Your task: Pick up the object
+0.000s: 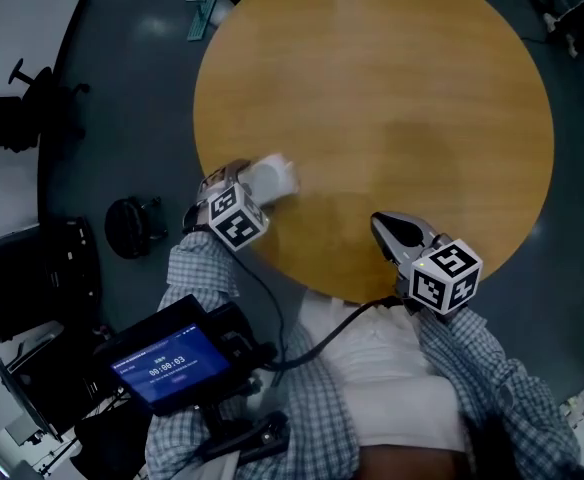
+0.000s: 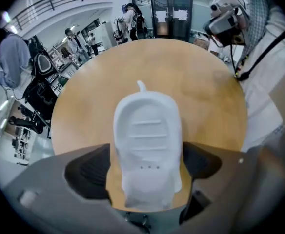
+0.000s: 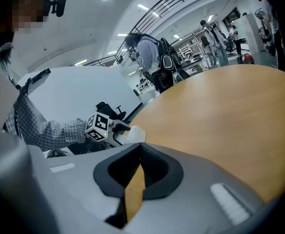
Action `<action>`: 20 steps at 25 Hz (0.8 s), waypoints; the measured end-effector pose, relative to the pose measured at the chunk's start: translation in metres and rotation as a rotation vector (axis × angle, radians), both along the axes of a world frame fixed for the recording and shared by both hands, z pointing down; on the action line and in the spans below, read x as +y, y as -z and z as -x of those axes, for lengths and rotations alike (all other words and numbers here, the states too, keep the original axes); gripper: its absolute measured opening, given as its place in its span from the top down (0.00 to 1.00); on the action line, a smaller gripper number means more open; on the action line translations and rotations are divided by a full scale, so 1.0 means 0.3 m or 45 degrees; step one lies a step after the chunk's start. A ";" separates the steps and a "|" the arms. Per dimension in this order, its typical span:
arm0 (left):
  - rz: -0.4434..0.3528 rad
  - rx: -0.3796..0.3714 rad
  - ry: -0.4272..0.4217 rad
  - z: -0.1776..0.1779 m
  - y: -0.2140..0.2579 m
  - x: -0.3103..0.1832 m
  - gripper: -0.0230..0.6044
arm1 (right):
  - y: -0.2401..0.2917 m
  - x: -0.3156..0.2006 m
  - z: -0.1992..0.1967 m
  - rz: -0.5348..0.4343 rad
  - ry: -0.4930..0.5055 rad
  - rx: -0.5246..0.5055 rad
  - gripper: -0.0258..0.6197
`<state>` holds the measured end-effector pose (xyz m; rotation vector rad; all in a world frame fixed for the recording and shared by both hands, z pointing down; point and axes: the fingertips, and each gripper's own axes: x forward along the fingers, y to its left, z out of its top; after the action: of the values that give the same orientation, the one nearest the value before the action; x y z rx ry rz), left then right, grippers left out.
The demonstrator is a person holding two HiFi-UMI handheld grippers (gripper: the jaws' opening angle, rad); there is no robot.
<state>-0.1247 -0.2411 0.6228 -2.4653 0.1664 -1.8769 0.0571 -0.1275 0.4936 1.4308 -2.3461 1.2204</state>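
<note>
Left gripper view shows the left gripper (image 2: 145,167) with its jaws spread wide to either side of a white soap dish (image 2: 147,130), a sliver of wood visible beside the left-hand pad (image 2: 89,172), so nothing is pinched. The dish lies low in the frame's centre on the round table (image 2: 206,91), its near end just at the table's rim. This looks like the moment before the grasp: the next move probably calls for squeezing the dish's long sides evenly, then lifting straight up. With the rim so close, a nudge toward the frame bottom could tip it off; the bare wood beyond leaves ample room. The right gripper (image 3: 137,172) rests pressed together, well apart.
</note>
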 end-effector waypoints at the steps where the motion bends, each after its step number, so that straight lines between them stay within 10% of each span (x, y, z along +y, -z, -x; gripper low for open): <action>1: 0.021 -0.007 0.002 -0.002 -0.010 -0.004 0.23 | -0.005 0.002 -0.004 0.007 -0.003 -0.003 0.96; 15: 0.203 -0.070 -0.057 -0.008 -0.077 0.018 0.23 | -0.032 -0.006 -0.044 0.036 -0.029 -0.006 0.96; 20: 0.204 0.093 0.108 -0.045 -0.026 0.007 0.23 | -0.029 -0.007 -0.036 0.023 -0.013 0.002 0.96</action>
<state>-0.1114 -0.2391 0.6306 -2.6740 0.1295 -1.9042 0.0678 -0.1296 0.5023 1.4398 -2.3232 1.2393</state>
